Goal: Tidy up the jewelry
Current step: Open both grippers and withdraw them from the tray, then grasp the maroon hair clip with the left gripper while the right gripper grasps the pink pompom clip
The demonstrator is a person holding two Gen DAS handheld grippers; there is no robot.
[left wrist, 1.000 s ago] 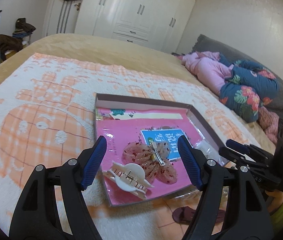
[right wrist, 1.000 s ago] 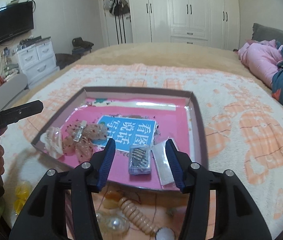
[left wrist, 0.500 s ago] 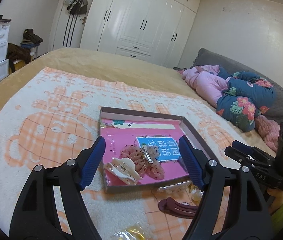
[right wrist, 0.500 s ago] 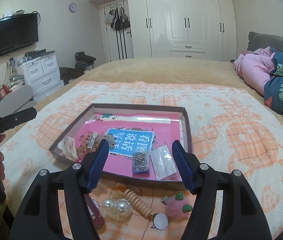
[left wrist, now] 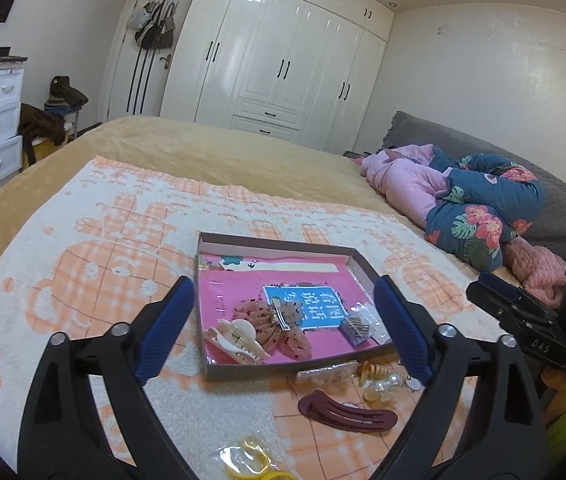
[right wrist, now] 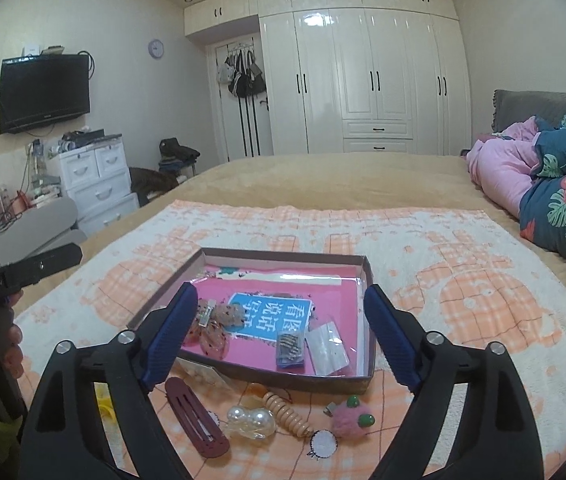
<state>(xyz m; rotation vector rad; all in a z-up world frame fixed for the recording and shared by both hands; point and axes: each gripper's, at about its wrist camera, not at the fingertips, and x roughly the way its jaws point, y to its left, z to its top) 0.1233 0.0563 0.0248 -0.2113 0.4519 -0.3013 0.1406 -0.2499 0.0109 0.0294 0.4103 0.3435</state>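
A shallow brown box [left wrist: 243,372] [right wrist: 283,380] with a pink lining lies on the bed blanket. In it lie a cream claw clip [left wrist: 237,340], a pink sequin bow clip [left wrist: 279,326] [right wrist: 213,330], a small blue case of pins [left wrist: 357,326] [right wrist: 290,349] and a clear packet [right wrist: 329,348]. In front of the box lie a maroon snap clip [left wrist: 347,412] [right wrist: 197,416], pearl beads [right wrist: 251,420], a beige coil hair tie [right wrist: 287,414], a pink pom-pom clip [right wrist: 351,418] and yellow bands [left wrist: 249,462]. My left gripper [left wrist: 283,328] and right gripper [right wrist: 281,332] are both open, empty, raised and apart from the box.
An orange-and-white blanket [left wrist: 103,248] covers the bed. Bundled pink and floral bedding [left wrist: 463,204] lies at the right. White drawers [right wrist: 91,184] stand left of the bed. White wardrobes [right wrist: 363,80] line the far wall.
Both grippers have pulled back and up from the box, still open. The loose hair items in front of the box have come into view.
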